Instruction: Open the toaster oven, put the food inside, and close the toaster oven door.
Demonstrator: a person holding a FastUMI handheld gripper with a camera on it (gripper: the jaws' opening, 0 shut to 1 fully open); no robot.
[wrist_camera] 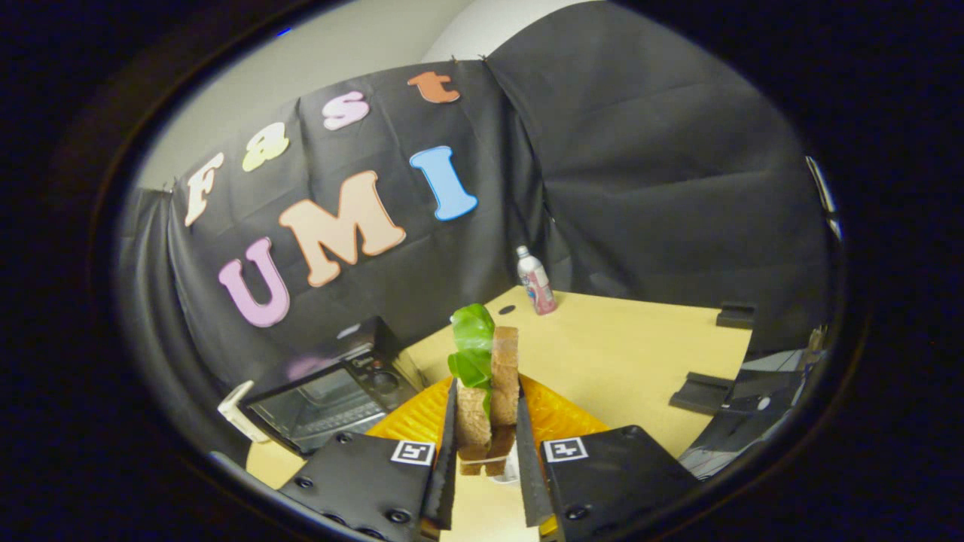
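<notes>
A sandwich [488,391] of two brown bread slices with green lettuce sticking out stands upright between my two fingers. My gripper [486,436] is shut on it, and it hangs above an orange plate [557,418] on the wooden table [625,361]. To the left of my fingers sits the black toaster oven [331,395]. Its glass door is down and open, with the white handle [241,410] at the near end.
A small bottle [535,281] with a pink label stands at the far edge of the table, beyond the sandwich. Black blocks [704,391] lie on the table to the right. Black cloth walls close in the booth behind.
</notes>
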